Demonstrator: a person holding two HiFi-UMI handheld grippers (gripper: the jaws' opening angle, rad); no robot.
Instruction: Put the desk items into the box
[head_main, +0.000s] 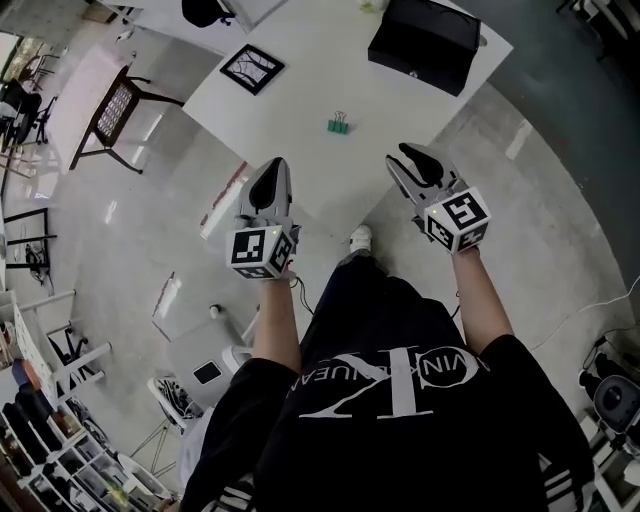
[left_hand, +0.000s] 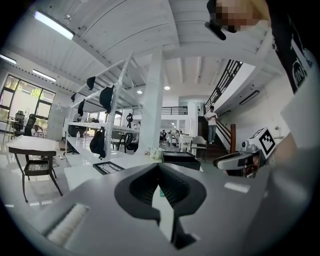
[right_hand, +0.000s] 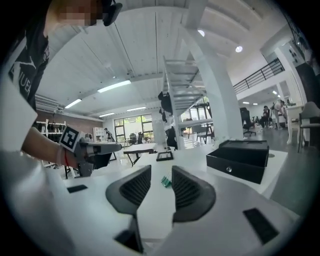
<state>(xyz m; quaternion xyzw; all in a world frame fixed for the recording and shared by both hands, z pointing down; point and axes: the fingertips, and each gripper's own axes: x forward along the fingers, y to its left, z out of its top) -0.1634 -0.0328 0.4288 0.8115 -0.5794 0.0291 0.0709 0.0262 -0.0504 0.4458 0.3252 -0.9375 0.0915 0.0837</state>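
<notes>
A small green binder clip lies alone on the white table; in the right gripper view it shows between the jaws. A black box stands closed at the table's far right. A black-framed picture lies at the far left. My left gripper hovers off the table's near edge, shut and holding nothing. My right gripper is level with it to the right, jaws a little apart and empty. Both point toward the clip, well short of it.
The table's near corner lies just ahead of the grippers. A dark chair stands on the floor to the left. A white machine sits on the floor at lower left, with shelving beyond.
</notes>
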